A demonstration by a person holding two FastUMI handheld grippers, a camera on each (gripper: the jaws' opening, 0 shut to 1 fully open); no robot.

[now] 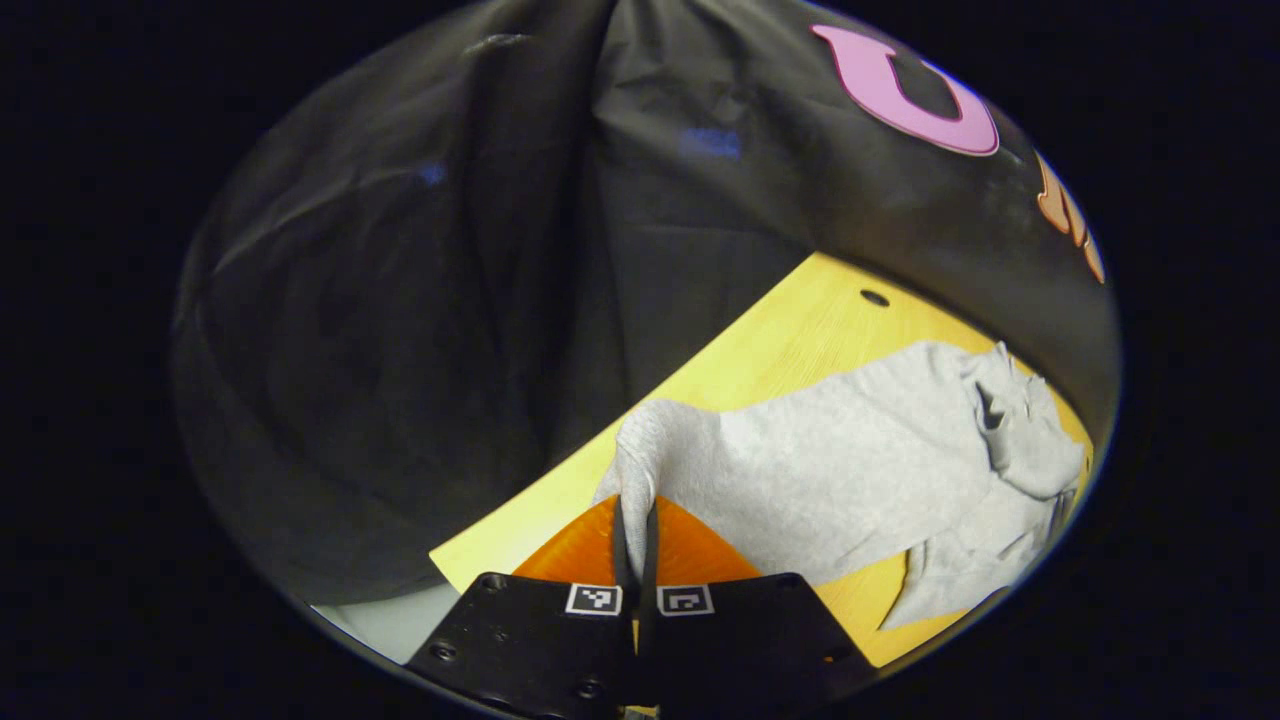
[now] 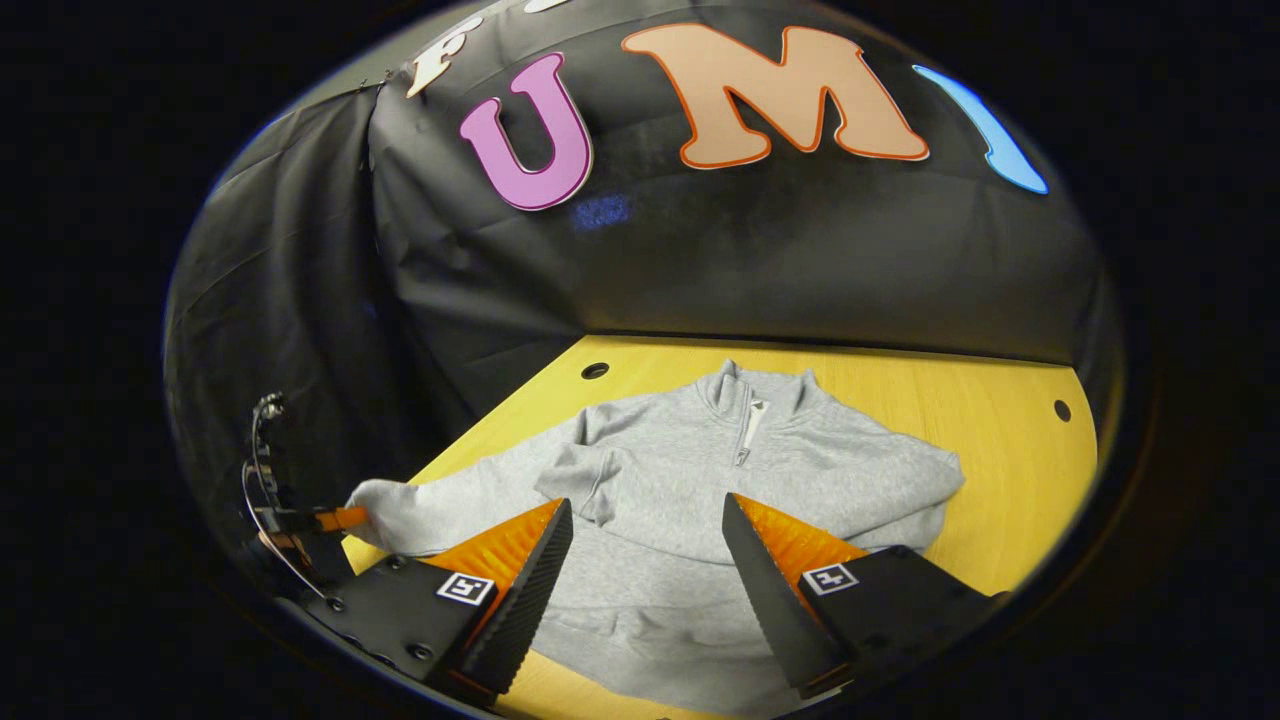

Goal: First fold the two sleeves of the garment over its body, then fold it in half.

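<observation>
A light grey zip-neck sweatshirt (image 2: 690, 480) lies face up on the yellow wooden table (image 2: 1000, 420), collar toward the back wall. One sleeve (image 2: 450, 505) stretches out to the table's left edge. In the left gripper view, my left gripper (image 1: 635, 520) is shut on that sleeve's cuff (image 1: 640, 450), and the garment body (image 1: 850, 470) runs away to the right. The right gripper view shows the left gripper (image 2: 340, 518) small at the far left, holding the cuff. My right gripper (image 2: 645, 530) hovers open above the sweatshirt's lower body, nothing between its fingers. The other sleeve (image 2: 900, 500) lies bunched along the right side.
Black cloth walls close the booth at the back and left. The table has small round holes (image 2: 595, 371) near its back corners. Bare tabletop shows to the right of the garment. The table's left edge (image 1: 520, 510) runs right under the held cuff.
</observation>
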